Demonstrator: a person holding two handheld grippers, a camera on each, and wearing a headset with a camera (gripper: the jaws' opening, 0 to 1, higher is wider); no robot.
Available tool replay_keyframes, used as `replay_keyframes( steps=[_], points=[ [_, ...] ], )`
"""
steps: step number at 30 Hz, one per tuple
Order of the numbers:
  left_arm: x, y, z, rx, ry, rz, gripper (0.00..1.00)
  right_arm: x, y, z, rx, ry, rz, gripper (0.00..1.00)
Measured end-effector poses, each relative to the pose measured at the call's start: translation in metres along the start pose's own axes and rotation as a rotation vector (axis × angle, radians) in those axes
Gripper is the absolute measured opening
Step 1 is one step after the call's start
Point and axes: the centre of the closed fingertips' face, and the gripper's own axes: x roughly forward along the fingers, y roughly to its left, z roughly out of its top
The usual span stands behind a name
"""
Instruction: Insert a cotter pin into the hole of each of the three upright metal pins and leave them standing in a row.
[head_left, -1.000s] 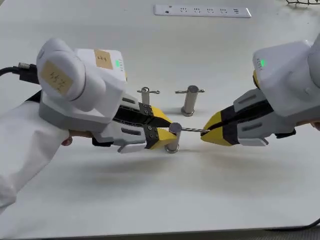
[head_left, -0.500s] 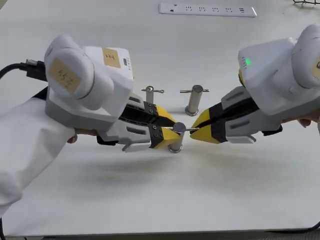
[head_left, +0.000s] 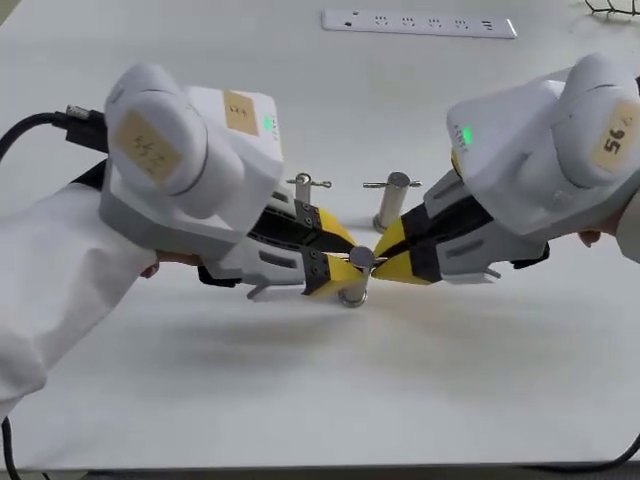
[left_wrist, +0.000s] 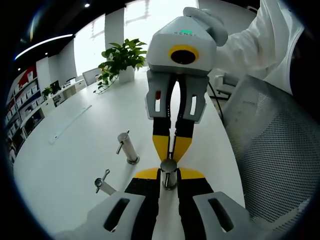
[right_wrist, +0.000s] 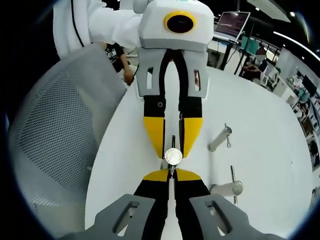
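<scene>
Three upright metal pins stand on the white table (head_left: 300, 380). My left gripper (head_left: 340, 262) (left_wrist: 169, 174) is shut on the front pin (head_left: 352, 288) (left_wrist: 168, 166) (right_wrist: 173, 156), just below its head. From the opposite side, my right gripper (head_left: 383, 258) (right_wrist: 172, 175) is shut on a cotter pin (right_wrist: 173, 140) that passes through this pin's head, its tips almost touching the head. Behind stand a left pin (head_left: 303, 188) (left_wrist: 102, 183) and a right pin (head_left: 391, 200) (left_wrist: 127, 147), each with a cotter pin through it.
A white power strip (head_left: 418, 22) lies at the table's far edge. The table's near edge runs along the bottom of the head view. A mesh chair (left_wrist: 270, 150) (right_wrist: 50, 150) stands beside the table, and a potted plant (left_wrist: 122, 55) sits farther off.
My right gripper has moved left toward the front pin, pushing the cotter pin through its head. The gap between the two grippers has closed. The left gripper kept its hold.
</scene>
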Motion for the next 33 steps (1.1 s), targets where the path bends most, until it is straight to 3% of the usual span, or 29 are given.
replay_keyframes(
  steps=[2, 7, 9, 16, 20, 24, 27, 31, 33],
  points=[
    [0.0, 0.0, 0.001, 0.011, 0.0, 0.001, 0.1, 0.0, -0.001, 0.0, -0.025, 0.008, 0.0, 0.0],
    [0.0, 0.0, 0.003, 0.004, -0.012, 0.003, 0.1, -0.001, -0.003, 0.001, -0.003, -0.001, -0.01, 0.01],
    [-0.001, 0.0, 0.005, -0.002, -0.023, 0.001, 0.12, -0.003, -0.006, 0.002, 0.008, -0.011, -0.02, 0.1],
    [-0.013, 0.002, 0.014, -0.001, -0.081, 0.049, 0.42, -0.007, -0.007, -0.004, 0.053, -0.011, -0.034, 0.18],
    [-0.021, -0.007, 0.013, -0.026, -0.108, 0.025, 0.52, -0.007, -0.004, -0.002, 0.103, -0.045, -0.025, 0.2],
    [-0.025, -0.015, 0.004, -0.069, -0.122, 0.03, 0.71, -0.004, -0.001, 0.003, 0.148, -0.081, -0.02, 0.22],
    [-0.026, -0.017, -0.008, -0.156, -0.139, 0.044, 0.79, 0.0, 0.001, 0.005, 0.157, -0.091, -0.013, 0.22],
    [-0.027, -0.021, -0.027, -0.173, -0.094, 0.057, 0.92, 0.007, 0.0, 0.005, 0.167, -0.093, -0.005, 0.23],
    [-0.03, -0.021, -0.035, -0.172, -0.075, 0.076, 0.94, 0.009, 0.0, 0.006, 0.171, -0.093, -0.001, 0.22]
  ],
)
